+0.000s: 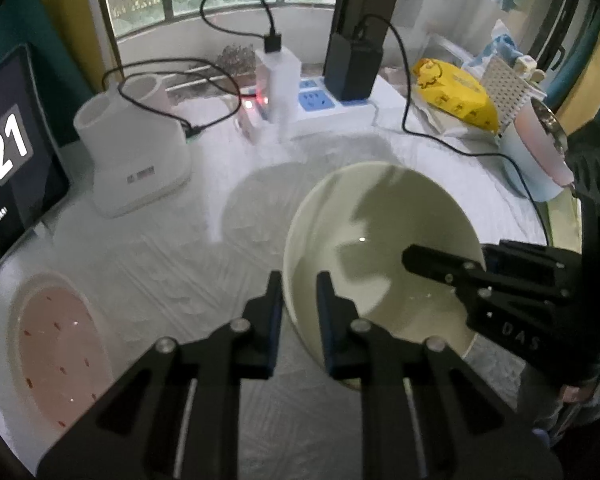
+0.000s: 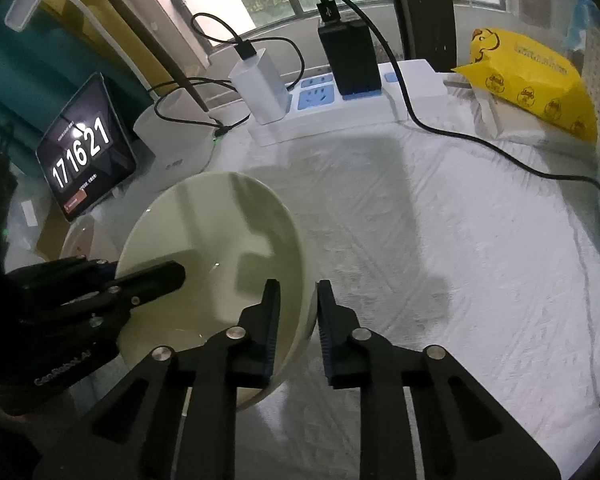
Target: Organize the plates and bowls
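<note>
A cream bowl [image 1: 380,248] is held tilted above the white cloth. My left gripper [image 1: 299,308] is shut on its left rim, one finger inside and one outside. My right gripper [image 2: 299,312] is shut on its right rim [image 2: 304,280] the same way. Each gripper shows in the other's view: the right one [image 1: 452,268] at the bowl's far edge, the left one [image 2: 148,276] over the bowl [image 2: 220,248]. A pink plate with red specks [image 1: 60,356] lies on the cloth at the left, partly seen behind the bowl in the right wrist view [image 2: 80,240].
At the back stand a white holder [image 1: 132,152], a power strip with chargers [image 1: 320,100], trailing black cables [image 2: 500,148], a yellow packet [image 1: 456,96] and a pink-and-blue cup [image 1: 536,152]. A tablet clock [image 2: 84,152] leans at the left.
</note>
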